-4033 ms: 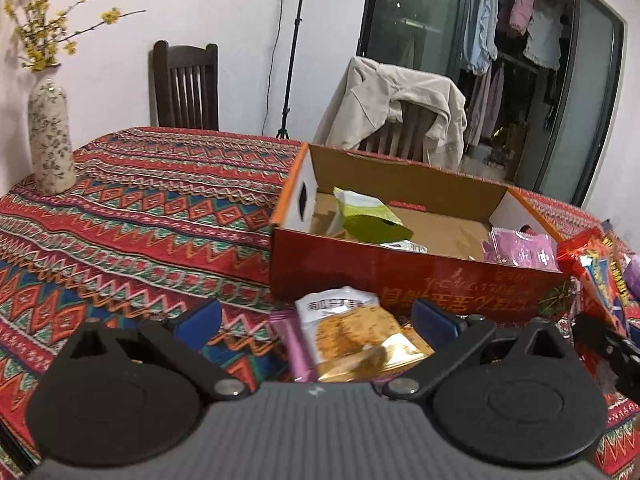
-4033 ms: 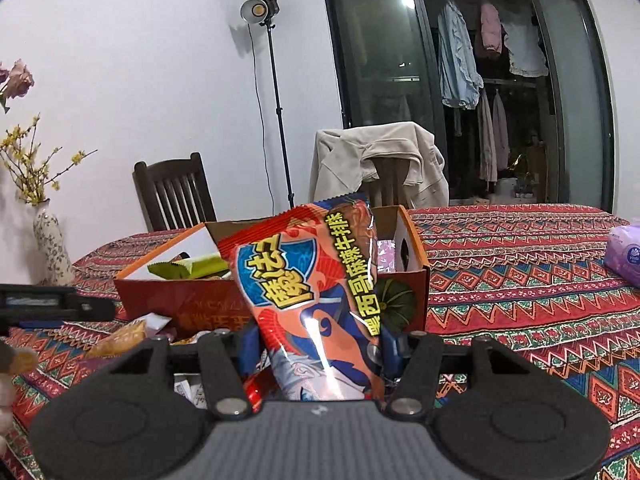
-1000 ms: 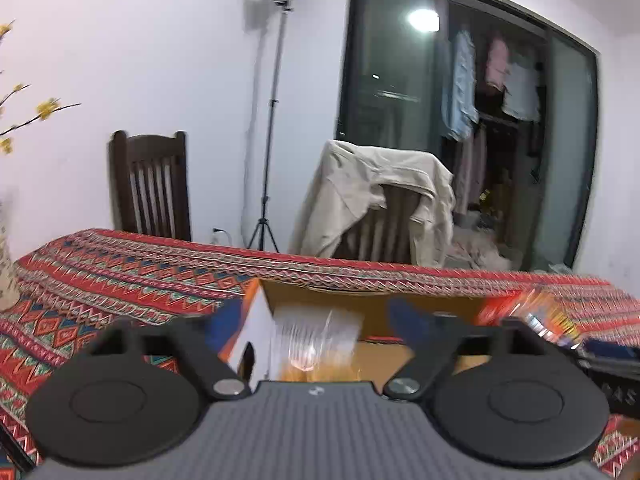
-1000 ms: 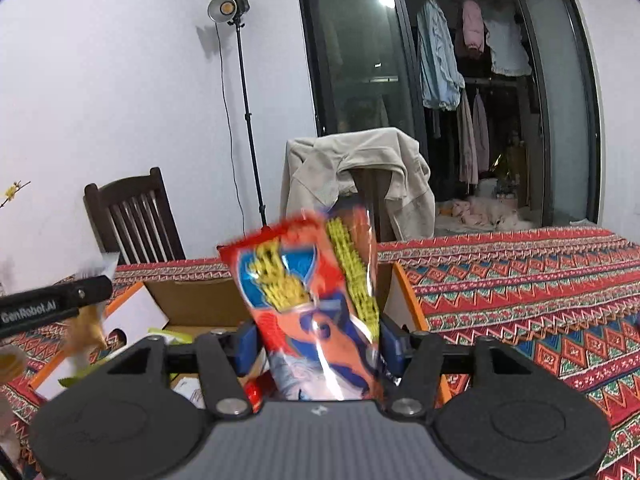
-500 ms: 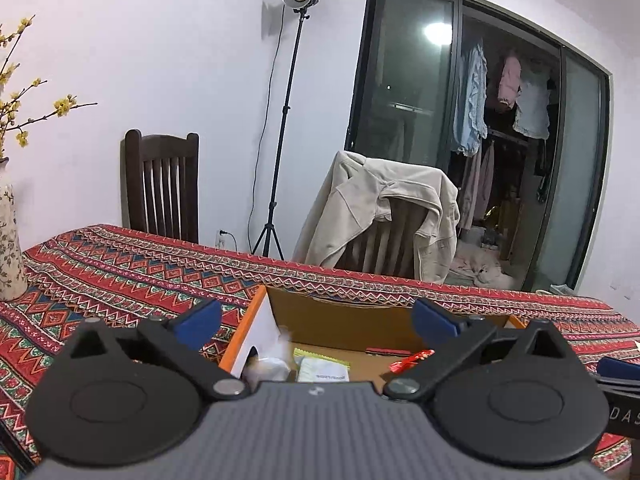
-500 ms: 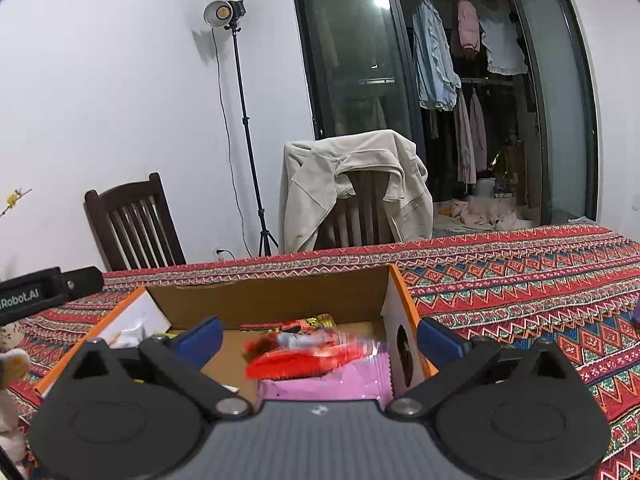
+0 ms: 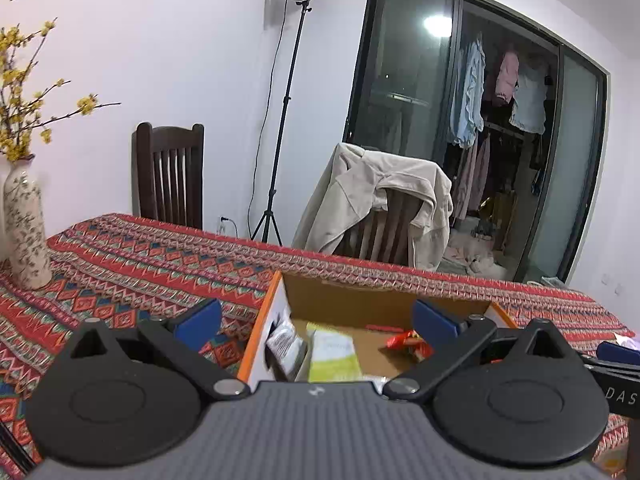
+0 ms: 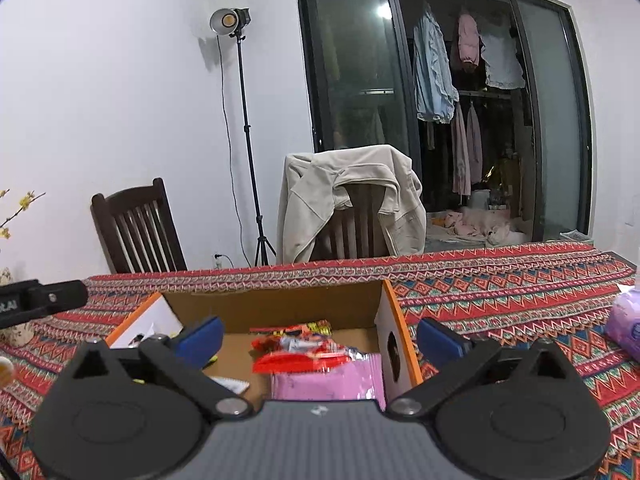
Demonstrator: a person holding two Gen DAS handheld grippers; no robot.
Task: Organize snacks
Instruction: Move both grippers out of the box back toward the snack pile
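Note:
An open cardboard box [image 7: 360, 294] with an orange rim stands on the patterned tablecloth; it also shows in the right wrist view [image 8: 280, 298]. My left gripper [image 7: 316, 322] is open and empty above the box's left end. Below it lie a white cookie packet [image 7: 284, 344], a green-and-white packet [image 7: 334, 356] and a red packet [image 7: 406, 340]. My right gripper [image 8: 320, 338] is open and empty above the box's right end. Below it lie the red chip bag [image 8: 304, 354] and a pink packet [image 8: 328, 380].
A flowered vase [image 7: 26, 228] stands on the table at far left. A purple tissue pack [image 8: 626, 326] lies at the right. Two chairs [image 8: 138, 228], one draped with a beige jacket [image 8: 348, 200], and a light stand [image 8: 244, 128] are behind the table.
Both grippers opened between one second and half a second ago and dropped their packets into the box: cookie packet left, red chip bag right. Since then both stay open, hardly moving.

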